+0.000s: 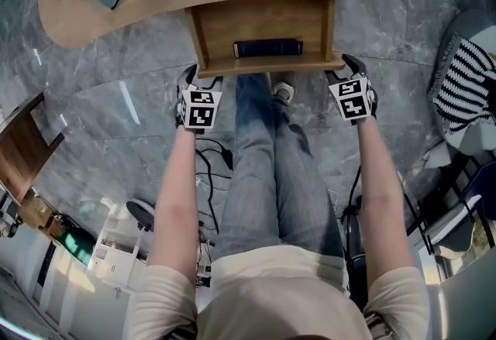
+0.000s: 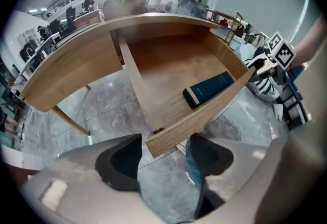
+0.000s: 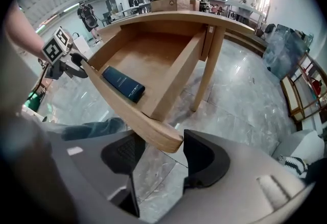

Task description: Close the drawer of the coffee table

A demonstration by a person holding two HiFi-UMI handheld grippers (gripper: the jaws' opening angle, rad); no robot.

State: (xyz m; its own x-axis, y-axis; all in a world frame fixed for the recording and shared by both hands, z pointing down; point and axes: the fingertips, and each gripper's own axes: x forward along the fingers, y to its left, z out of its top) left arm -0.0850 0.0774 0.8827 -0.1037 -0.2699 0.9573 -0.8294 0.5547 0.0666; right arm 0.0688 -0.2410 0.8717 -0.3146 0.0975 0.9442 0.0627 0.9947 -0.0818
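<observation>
Head view: 2 hand-held grippers w/ jaws apart at drawer corners.

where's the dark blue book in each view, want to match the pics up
Head view: the dark blue book is top centre, inside the open drawer.
Left gripper view: the book is right of centre, in the drawer.
Right gripper view: the book is left of centre, in the drawer.
Shared landmark: the drawer front, right beside the book in all three.
</observation>
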